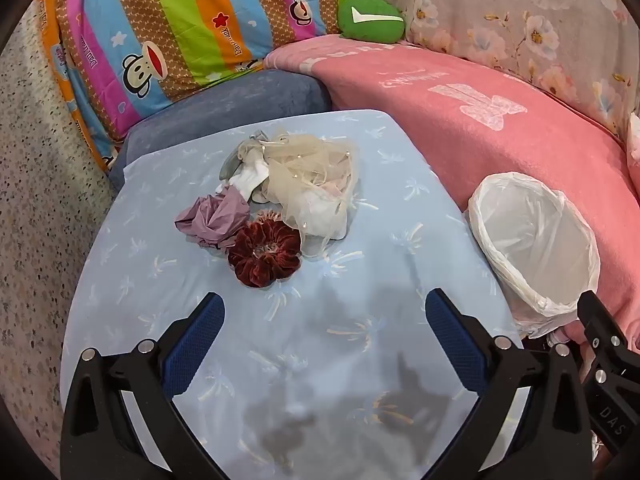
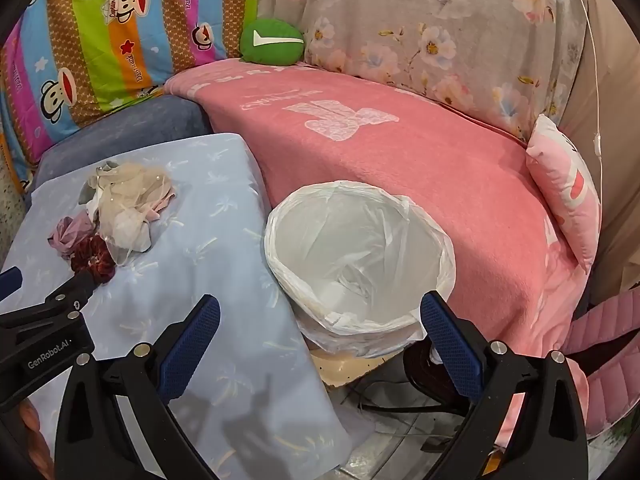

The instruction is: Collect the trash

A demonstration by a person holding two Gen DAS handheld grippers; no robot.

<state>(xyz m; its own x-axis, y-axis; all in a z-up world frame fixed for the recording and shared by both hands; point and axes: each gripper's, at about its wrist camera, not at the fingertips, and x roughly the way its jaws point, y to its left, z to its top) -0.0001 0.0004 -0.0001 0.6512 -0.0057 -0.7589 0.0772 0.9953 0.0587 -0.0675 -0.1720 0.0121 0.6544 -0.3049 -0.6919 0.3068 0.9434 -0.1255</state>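
Note:
A pile of trash lies on the light blue table (image 1: 360, 360): a dark red velvet scrunchie (image 1: 265, 255), a crumpled mauve wrapper (image 1: 214, 218), and a cream mesh bundle (image 1: 316, 178) with white scraps. The pile also shows in the right wrist view (image 2: 120, 208). A bin lined with a white bag (image 1: 536, 256) (image 2: 360, 256) stands right of the table, open side up. My left gripper (image 1: 322, 312) is open and empty, hovering just short of the scrunchie. My right gripper (image 2: 320, 316) is open and empty above the bin's near rim.
A pink blanket (image 2: 400, 152) covers the sofa behind the bin. A green plush (image 1: 370, 20) and a striped cartoon quilt (image 1: 160, 32) sit at the back, a blue-grey cushion (image 1: 224, 108) behind the table. The left gripper's body (image 2: 44, 320) shows in the right view.

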